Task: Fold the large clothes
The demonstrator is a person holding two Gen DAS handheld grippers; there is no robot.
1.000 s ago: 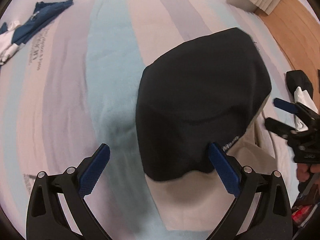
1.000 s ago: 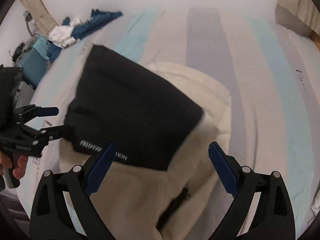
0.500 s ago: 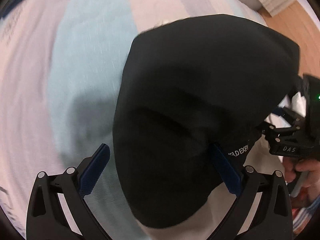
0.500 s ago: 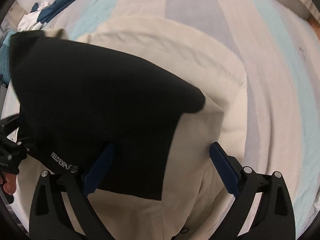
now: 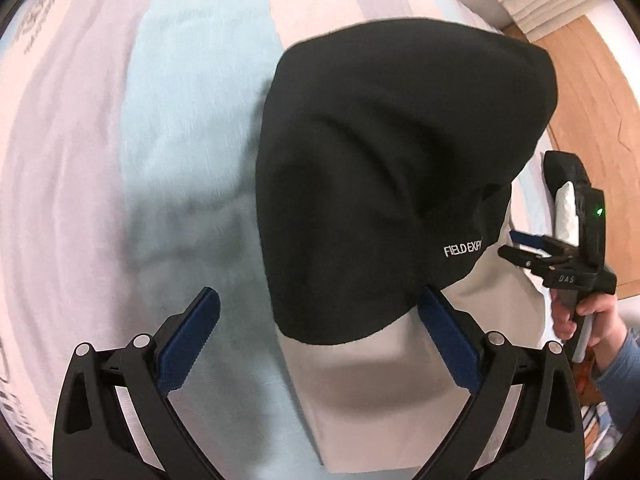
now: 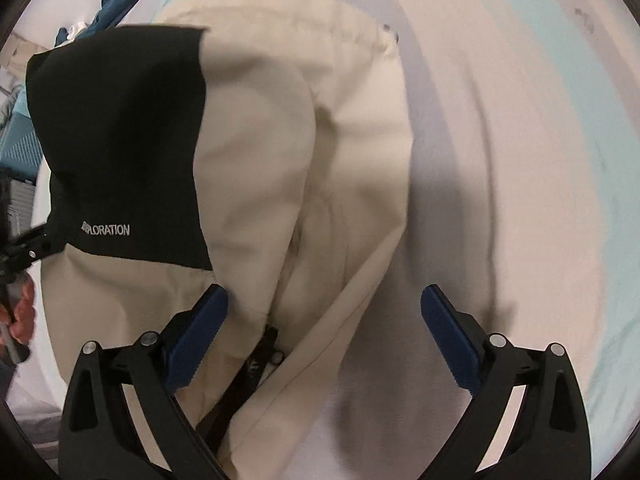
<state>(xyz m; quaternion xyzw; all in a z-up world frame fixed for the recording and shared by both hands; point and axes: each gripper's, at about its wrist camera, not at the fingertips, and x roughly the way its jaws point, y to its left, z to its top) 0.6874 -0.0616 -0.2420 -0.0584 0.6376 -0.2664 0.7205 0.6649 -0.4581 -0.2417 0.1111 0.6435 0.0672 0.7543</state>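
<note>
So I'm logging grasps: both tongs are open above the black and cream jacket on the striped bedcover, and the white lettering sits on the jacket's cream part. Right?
Not quite. The lettering sits on the black part of the jacket, as the right wrist view shows. The rest holds: left tongs and right tongs are open above it on the striped bedcover.

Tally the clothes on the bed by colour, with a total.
Black-and-cream jacket: 1
Blue-and-white garment, crumpled at the far edge: 1
Total: 2
</note>
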